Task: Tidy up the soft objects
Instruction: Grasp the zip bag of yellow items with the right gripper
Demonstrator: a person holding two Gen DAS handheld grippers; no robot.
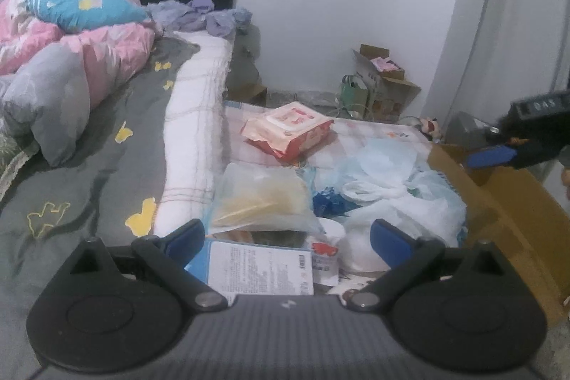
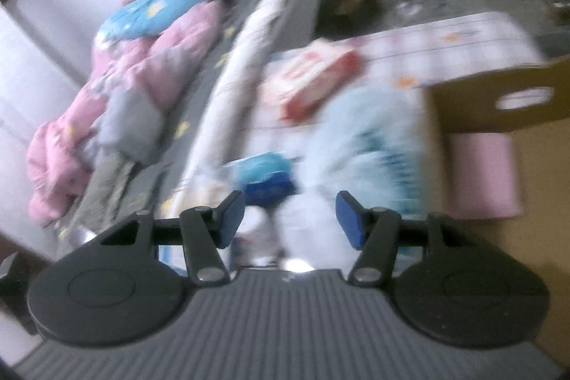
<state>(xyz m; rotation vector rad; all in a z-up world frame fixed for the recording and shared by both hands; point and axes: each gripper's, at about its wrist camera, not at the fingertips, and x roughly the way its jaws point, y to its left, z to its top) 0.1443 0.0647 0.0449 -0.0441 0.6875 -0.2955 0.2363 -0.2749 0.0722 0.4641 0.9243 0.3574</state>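
The left gripper [image 1: 288,235] hangs with its two blue-padded fingers spread wide and nothing between them, above a heap of soft packs on a low patterned mat [image 1: 377,130] beside the bed. Directly past its tips lies a clear plastic bag of yellowish stuff [image 1: 262,198], crinkled and glossy, its long side running across the view; nearer the camera sits a flat white label card [image 1: 260,269], printed side up. To the right of the bag is a pile of pale blue and white plastic-wrapped packs [image 1: 388,187], limp and puffy, with a scrap of dark blue film [image 1: 331,200] wedged between. Farther out, a red and white wipes pack [image 1: 290,130], a squat rectangular block, lies flat with its long axis slanting toward the far right. The right gripper [image 2: 290,219] also has its jaws apart and empty; its view is smeared, so the heap below it reads only as pale blue and white shapes, probably the same packs. Just right of the heap stands an open cardboard box [image 2: 473,102] with an oval handle hole, a pink soft roll [image 2: 481,177] lying inside. On the left, the bed [image 1: 89,166] carries a grey sheet and a rumpled pink quilt [image 1: 107,56].
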